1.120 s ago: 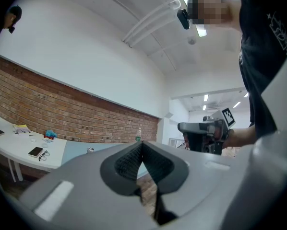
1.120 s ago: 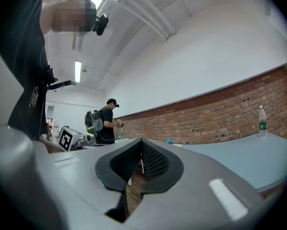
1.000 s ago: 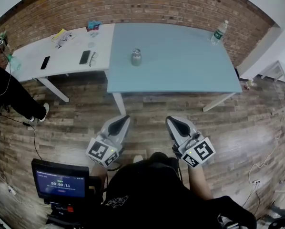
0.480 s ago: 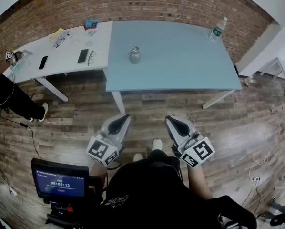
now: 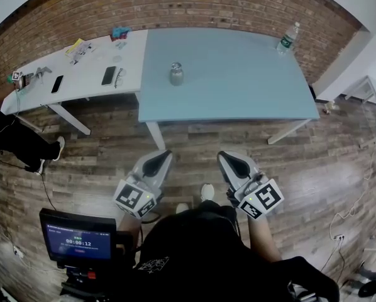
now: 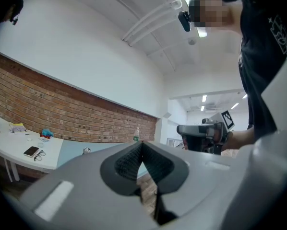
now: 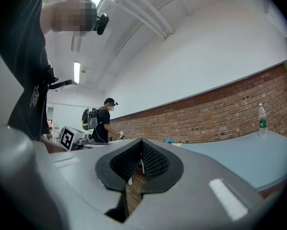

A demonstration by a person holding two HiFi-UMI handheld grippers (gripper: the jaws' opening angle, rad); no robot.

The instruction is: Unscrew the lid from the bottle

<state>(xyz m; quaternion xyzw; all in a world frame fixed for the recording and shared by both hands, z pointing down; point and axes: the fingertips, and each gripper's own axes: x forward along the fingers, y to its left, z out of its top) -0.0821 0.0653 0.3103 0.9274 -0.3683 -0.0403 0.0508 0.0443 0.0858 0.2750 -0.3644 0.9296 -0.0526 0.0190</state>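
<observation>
Approach stage: left tongs [image 5: 165, 154], right tongs [image 5: 223, 155] both pressed together, empty, well short of blue bench [image 5: 238, 83]. Small silvery bottle [image 5: 175, 75] upright mid-bench, untouched. Next, likely: step closer, spread tongs, clamp body and lid [image 5: 176, 66].

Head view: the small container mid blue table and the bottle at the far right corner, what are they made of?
Small container: grey with a dull sheen and a lighter top. It is possibly metal, or glass under a metal lid, but too small to settle. Corner bottle: see-through body with a green label band, so likely thin clear plastic.
</observation>
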